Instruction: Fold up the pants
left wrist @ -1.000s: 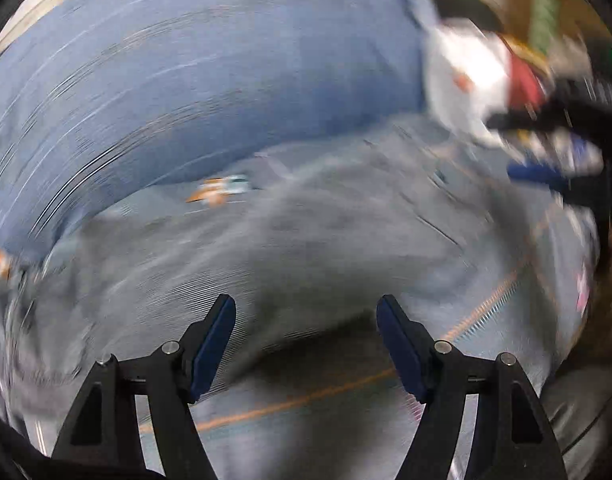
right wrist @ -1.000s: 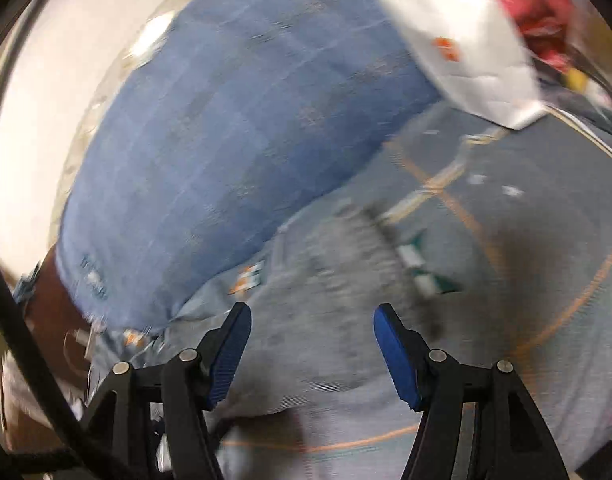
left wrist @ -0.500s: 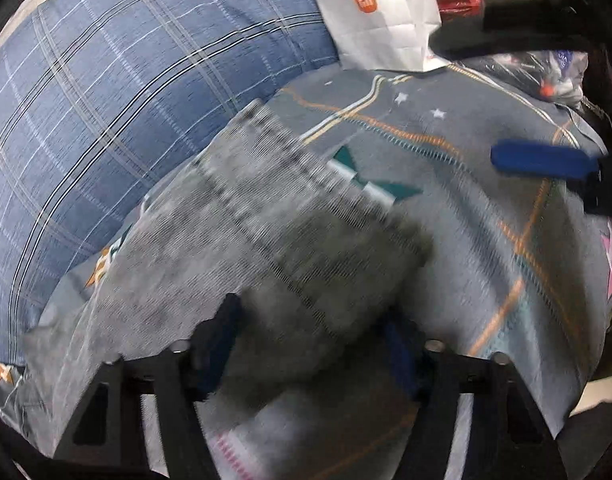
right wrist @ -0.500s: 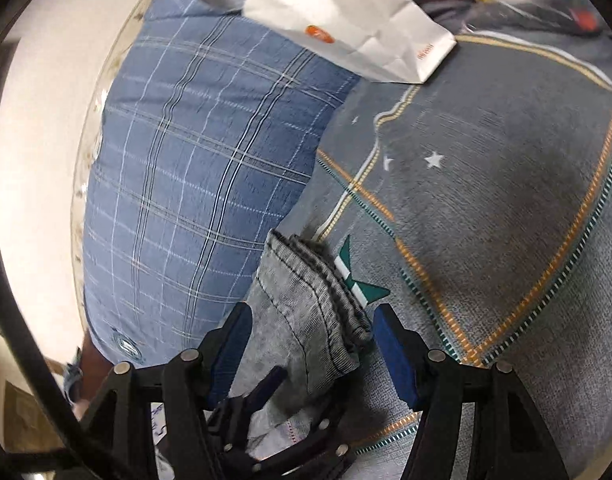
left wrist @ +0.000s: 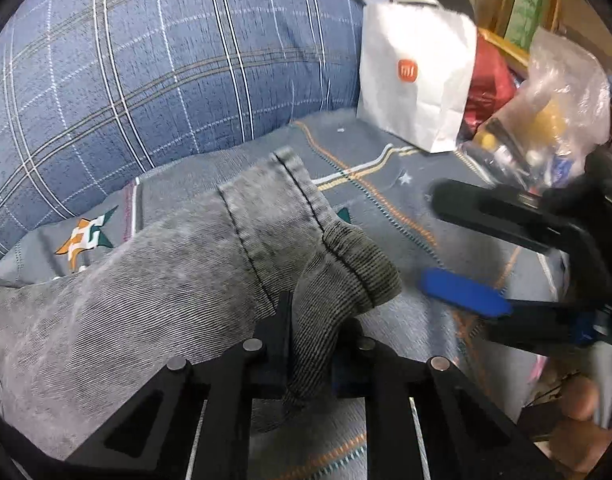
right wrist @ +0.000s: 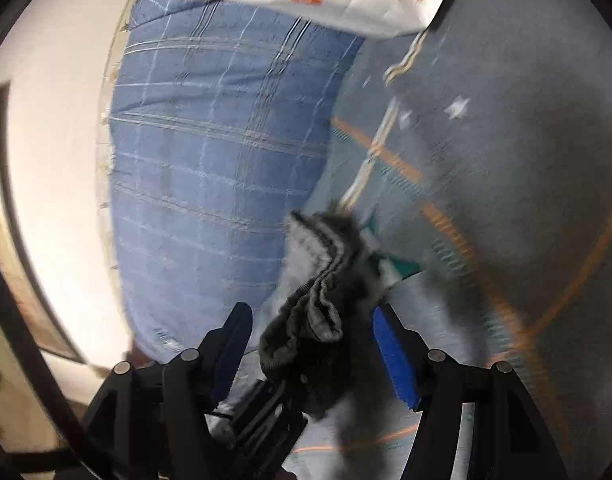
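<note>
Left wrist view, left claw (left wrist: 311, 354) pinching grey pants (left wrist: 178, 280), right claw (right wrist: 311, 350) spread beside them.

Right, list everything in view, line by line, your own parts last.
pants: one pair, grey, lying on the bedsheet, hem end lifted.
bedsheet: one, grey with orange and white stripes, stars and a green-orange emblem, under the pants.
quilt: one, blue plaid, bunched behind the pants.
paper bag: one, white with an orange logo, standing at the quilt's right.
red bag: one, behind the paper bag.
plastic bag: one, clear, holding small items, far right.
left hand-held gripper: black, shut on the pants hem.
right hand-held gripper: black with blue pads, open around the hem.
</note>
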{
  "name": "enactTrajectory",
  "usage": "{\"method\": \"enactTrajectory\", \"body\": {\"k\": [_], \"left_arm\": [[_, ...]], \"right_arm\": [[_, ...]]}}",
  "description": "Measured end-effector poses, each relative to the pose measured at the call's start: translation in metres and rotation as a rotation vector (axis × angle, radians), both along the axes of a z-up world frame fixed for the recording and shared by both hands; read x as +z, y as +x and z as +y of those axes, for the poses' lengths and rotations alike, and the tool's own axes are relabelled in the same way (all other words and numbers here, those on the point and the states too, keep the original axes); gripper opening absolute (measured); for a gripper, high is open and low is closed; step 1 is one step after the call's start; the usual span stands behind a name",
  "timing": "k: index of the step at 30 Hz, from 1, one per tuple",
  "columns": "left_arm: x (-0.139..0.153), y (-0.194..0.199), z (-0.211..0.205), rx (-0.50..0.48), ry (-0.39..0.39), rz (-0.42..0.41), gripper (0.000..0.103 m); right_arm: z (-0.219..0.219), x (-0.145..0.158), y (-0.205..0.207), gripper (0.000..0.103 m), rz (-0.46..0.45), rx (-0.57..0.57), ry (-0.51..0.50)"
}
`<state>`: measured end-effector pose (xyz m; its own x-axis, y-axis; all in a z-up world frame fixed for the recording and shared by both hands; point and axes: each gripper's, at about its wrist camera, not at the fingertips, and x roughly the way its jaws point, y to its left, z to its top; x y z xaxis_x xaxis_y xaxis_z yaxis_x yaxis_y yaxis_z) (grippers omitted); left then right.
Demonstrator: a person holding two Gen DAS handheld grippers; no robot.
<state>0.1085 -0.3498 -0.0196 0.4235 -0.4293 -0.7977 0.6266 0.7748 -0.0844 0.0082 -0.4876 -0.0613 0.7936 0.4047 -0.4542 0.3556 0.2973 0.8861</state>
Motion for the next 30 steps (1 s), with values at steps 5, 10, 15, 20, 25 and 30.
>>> {"method": "enactTrajectory", "body": {"k": [5,10,15,20,25,30], "left_arm": [[-0.001,-0.007,0.005,-0.02,-0.015,-0.002,0.014],[-0.001,-0.006,0.006,-0.016,-0.025,0.02,0.014],[0.027,-0.004,0.026,0.001,-0.135,0.025,0.014],[0.056,-0.007,0.084,0.092,-0.242,-0.021,0.014],[0.055,0.003,0.172,0.257,-0.361,0.012,0.014],[0.008,0.023,0.238,0.376,-0.405,0.128,0.014]], "right_arm": [[0.014,-0.013,0.02,0.066,-0.029,0.055,0.088],[0.026,-0.019,0.034,0.03,0.053,0.065,0.023],[0.037,0.021,0.036,0.019,-0.055,0.084,-0.112],[0.089,0.069,0.055,0.018,-0.179,0.224,-0.22],[0.175,0.084,0.093,0.018,-0.237,0.455,-0.249],[0.246,0.046,0.13,0.017,-0.187,0.602,-0.245]]}}
